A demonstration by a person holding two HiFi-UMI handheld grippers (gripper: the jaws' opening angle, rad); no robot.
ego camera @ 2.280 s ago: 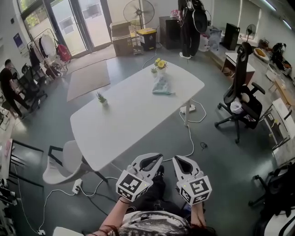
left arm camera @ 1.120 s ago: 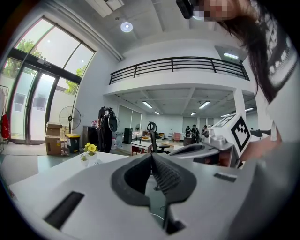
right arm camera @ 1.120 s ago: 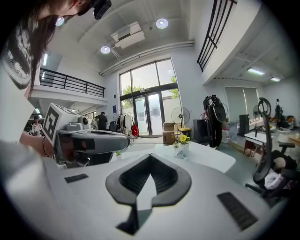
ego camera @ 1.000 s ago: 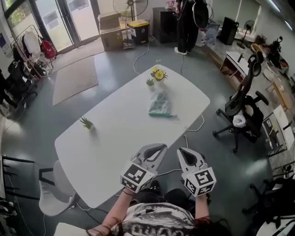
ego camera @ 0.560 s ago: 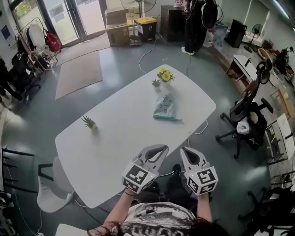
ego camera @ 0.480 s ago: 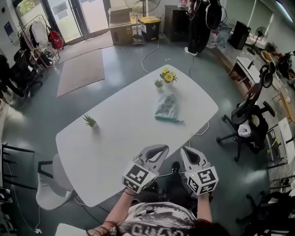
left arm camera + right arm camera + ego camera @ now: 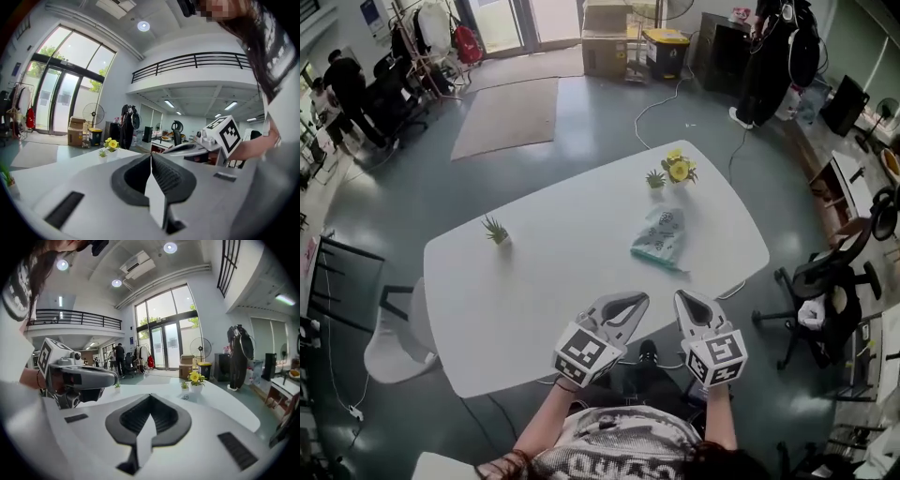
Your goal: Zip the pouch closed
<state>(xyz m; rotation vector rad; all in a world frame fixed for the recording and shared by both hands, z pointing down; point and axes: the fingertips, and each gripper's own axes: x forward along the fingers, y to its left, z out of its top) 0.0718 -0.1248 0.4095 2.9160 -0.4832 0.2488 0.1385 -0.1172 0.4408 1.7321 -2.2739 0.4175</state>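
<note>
Head view: white worktop (image 7: 553, 272) set diagonally on a grey floor, pouch (image 7: 659, 237) lying flat on its right half, nearer the far end, pale w/ teal print. It's well apart from both tongs & nothing touches it. Just beyond the pouch is a pot of yellow flowers (image 7: 679, 170) w/ a small green plant (image 7: 655, 178) beside it; a second small plant (image 7: 495, 229) sits alone near the worktop's left edge. Left tongs (image 7: 643, 298) & right tongs (image 7: 682, 296) are held side by side at the near edge of the worktop, tips pointing toward the far end, marker cubes toward the person's body. Left gripper view: its jaws are pressed together along a thin seam, nothing between them, right tongs visible alongside. Right gripper view: same, jaws together & empty, w/ the flowers and a small pale shape, prob. the pouch, ahead on the worktop past the tips. Around: white chair (image 7: 394, 328) at the worktop's left end, black office chair (image 7: 830, 281) on the right, rug (image 7: 511, 112) toward the glass doors, a person (image 7: 773, 47) in dark clothes standing at top right.
</note>
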